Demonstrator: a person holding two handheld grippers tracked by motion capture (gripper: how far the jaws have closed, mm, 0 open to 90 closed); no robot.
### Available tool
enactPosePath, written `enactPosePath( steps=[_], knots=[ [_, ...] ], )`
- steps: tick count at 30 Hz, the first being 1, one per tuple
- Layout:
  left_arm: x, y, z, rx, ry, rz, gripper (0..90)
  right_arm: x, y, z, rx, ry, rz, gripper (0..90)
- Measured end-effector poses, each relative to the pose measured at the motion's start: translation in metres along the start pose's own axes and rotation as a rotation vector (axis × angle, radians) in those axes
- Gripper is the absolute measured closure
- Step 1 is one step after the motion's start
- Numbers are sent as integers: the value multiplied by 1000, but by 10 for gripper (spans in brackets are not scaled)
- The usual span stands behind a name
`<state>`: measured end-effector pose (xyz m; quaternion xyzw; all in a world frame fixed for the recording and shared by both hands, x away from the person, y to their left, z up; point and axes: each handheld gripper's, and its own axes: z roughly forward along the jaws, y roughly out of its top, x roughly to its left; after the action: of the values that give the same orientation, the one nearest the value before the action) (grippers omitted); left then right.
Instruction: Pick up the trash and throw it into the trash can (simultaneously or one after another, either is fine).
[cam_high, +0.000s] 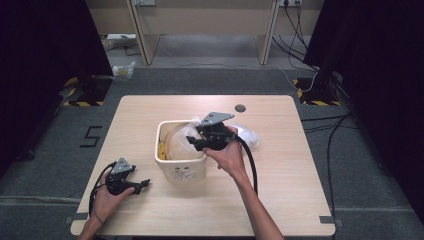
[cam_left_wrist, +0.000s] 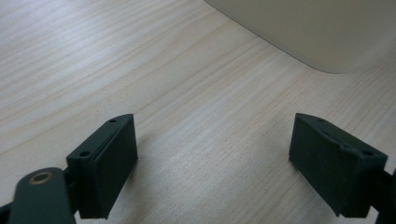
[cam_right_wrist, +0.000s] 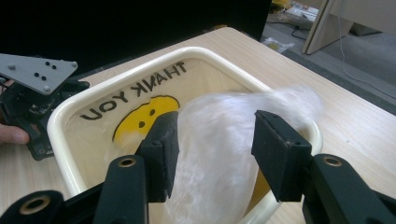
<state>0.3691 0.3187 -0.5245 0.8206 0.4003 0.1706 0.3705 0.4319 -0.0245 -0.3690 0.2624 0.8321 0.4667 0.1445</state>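
A crumpled clear plastic bag (cam_right_wrist: 224, 140) hangs partly into a cream plastic bin (cam_high: 180, 167) that stands near the middle of the wooden table (cam_high: 280, 200). The bin is lined with a bag printed with "THANK YOU" and a yellow smiley face (cam_right_wrist: 142, 119). The right gripper (cam_right_wrist: 212, 149) is just above the bin's rim; its jaws are half apart, the blurred bag is between them, and the pads do not seem to press it. The left gripper (cam_left_wrist: 212, 163) rests low over the table beside the bin, jaws wide apart with nothing between them.
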Motion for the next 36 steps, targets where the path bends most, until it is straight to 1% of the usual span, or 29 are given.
enactPosePath(
  steps=[3, 7, 8, 9, 11, 12, 15, 18, 20, 21, 22, 25, 26, 27, 28, 29, 32, 36],
  knots=[
    [0, 0, 0, 1, 0, 0, 143, 0, 1, -3, -6, -8, 5, 487],
    [0, 0, 0, 0, 0, 0, 143, -5, 1, -7, -15, -25, 21, 476],
    [0, 0, 0, 0, 0, 0, 143, -11, -1, -12, -11, -49, 39, 465],
    [0, 0, 0, 0, 0, 0, 143, -11, -1, -12, -11, -49, 39, 465],
    [0, 0, 0, 1, -1, 0, 143, -19, -3, -17, -11, -70, 56, 464],
    [0, 0, 0, 0, 0, 0, 143, -19, -3, -17, -11, -70, 56, 464],
    [0, 0, 0, 0, 0, 0, 143, -26, -6, -23, -17, -92, 74, 456],
    [0, 0, 0, 2, 0, 2, 143, -36, -11, -30, -25, -117, 100, 447],
    [0, 0, 0, 2, 0, 2, 143, -38, -13, -31, -26, -123, 107, 445],
    [0, 0, 0, 3, 0, 2, 143, -43, -16, -34, -23, -137, 122, 440],
    [0, 0, 0, 3, 0, 2, 143, -43, -16, -34, -23, -137, 122, 440],
    [0, 0, 0, 3, 0, 2, 143, -51, -23, -37, -17, -163, 145, 416],
    [0, 0, 0, 2, 0, 2, 143, -51, -23, -37, -17, -163, 145, 416],
    [0, 0, 0, 2, 0, 2, 143, -56, -27, -38, -13, -177, 160, 410],
    [0, 0, 0, 2, 0, 2, 143, -56, -27, -38, -13, -177, 160, 410],
    [0, 0, 0, 2, 0, 3, 143, -60, -31, -38, -6, -187, 170, 406],
    [0, 0, 0, 2, 0, 2, 143, -64, -34, -38, -5, -200, 180, 399],
    [0, 0, 0, 2, 0, 3, 143, -75, -44, -37, 8, -226, 215, 390]
  ],
)
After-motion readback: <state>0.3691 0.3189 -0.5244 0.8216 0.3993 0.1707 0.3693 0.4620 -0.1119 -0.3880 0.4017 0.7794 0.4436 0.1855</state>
